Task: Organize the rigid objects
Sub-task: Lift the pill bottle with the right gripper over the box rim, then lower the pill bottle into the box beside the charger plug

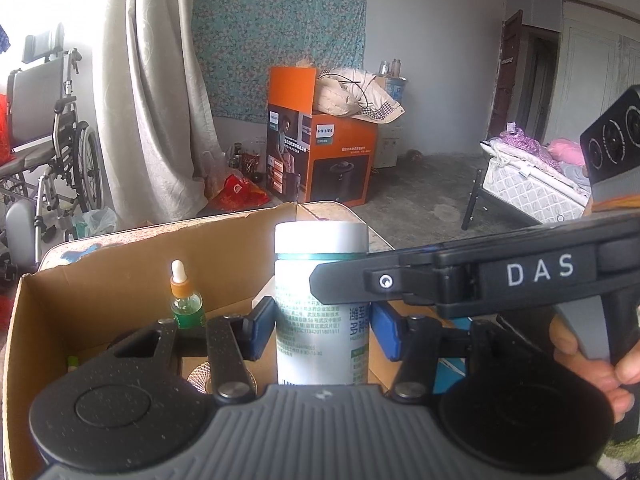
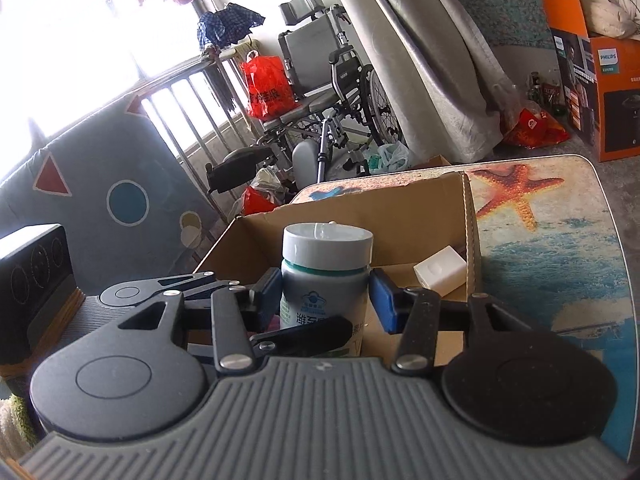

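A white bottle with a white cap and green ring [image 1: 322,304] stands upright in an open cardboard box [image 1: 100,276]. My left gripper [image 1: 323,330] has its blue pads on both sides of the bottle, shut on it. My right gripper [image 2: 325,300] also straddles the same bottle [image 2: 326,272] with its blue pads at its sides, a small gap showing. The right gripper's arm [image 1: 480,276] crosses in front of the bottle in the left wrist view. A small green dropper bottle [image 1: 185,300] stands in the box at the left.
A white block [image 2: 440,270] lies in the box [image 2: 420,208] at the right. The box sits on a table with a starfish print [image 2: 560,248]. A wheelchair [image 2: 320,92], a curtain and an orange Philips carton [image 1: 320,152] stand beyond.
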Motion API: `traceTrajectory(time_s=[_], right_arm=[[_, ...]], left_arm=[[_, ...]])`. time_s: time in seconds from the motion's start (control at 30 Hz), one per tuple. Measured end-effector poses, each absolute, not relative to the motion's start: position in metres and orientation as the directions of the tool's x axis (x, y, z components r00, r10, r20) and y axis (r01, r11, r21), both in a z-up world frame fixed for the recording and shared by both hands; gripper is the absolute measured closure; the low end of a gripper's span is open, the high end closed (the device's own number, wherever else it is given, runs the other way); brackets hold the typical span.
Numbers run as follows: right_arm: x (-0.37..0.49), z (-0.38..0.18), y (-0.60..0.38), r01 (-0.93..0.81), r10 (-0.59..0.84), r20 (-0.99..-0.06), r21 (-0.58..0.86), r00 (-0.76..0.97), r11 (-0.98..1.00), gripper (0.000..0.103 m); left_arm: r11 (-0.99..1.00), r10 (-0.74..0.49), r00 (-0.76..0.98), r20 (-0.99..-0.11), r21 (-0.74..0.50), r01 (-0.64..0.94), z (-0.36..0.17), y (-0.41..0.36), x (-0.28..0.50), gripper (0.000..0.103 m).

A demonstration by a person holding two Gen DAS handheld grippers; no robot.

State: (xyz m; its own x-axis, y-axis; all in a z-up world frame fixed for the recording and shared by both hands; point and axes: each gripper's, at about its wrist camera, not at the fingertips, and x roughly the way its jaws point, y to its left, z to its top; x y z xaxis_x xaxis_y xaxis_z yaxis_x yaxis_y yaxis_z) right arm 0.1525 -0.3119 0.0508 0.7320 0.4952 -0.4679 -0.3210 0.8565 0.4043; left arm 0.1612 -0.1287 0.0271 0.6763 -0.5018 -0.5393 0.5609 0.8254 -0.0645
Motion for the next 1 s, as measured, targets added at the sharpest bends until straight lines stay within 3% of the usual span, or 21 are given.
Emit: traceTrajectory(time_s=[0.3, 0.53, 0.7, 1.0], right_arm=[[0.159, 0.048, -0.321, -0.303, 0.482, -0.476, 0.405, 0.736, 0.863, 0.055], [0.163, 0.053, -0.326, -0.31, 0.502, -0.458, 0.431, 0.734, 0.847, 0.054], [0.174, 0.057, -0.323, -0.31, 0.504, -0.466, 0.432, 0.727, 0.847, 0.041], [0.208, 0.049, -0.317, -0.292, 0.509, -0.53, 0.441, 0.678, 0.849, 0.049]], left_arm=[[0.821, -0.499, 0.655, -0.568, -0.066, 0.568, 0.021, -0.14, 0.174, 0.05], [0.822, -0.526, 0.647, -0.552, -0.134, 0.554, 0.019, -0.132, 0.178, 0.05], [0.816, -0.534, 0.642, -0.549, -0.137, 0.561, 0.02, -0.132, 0.177, 0.05], [0.823, -0.51, 0.615, -0.602, -0.134, 0.552, 0.015, -0.136, 0.193, 0.05]])
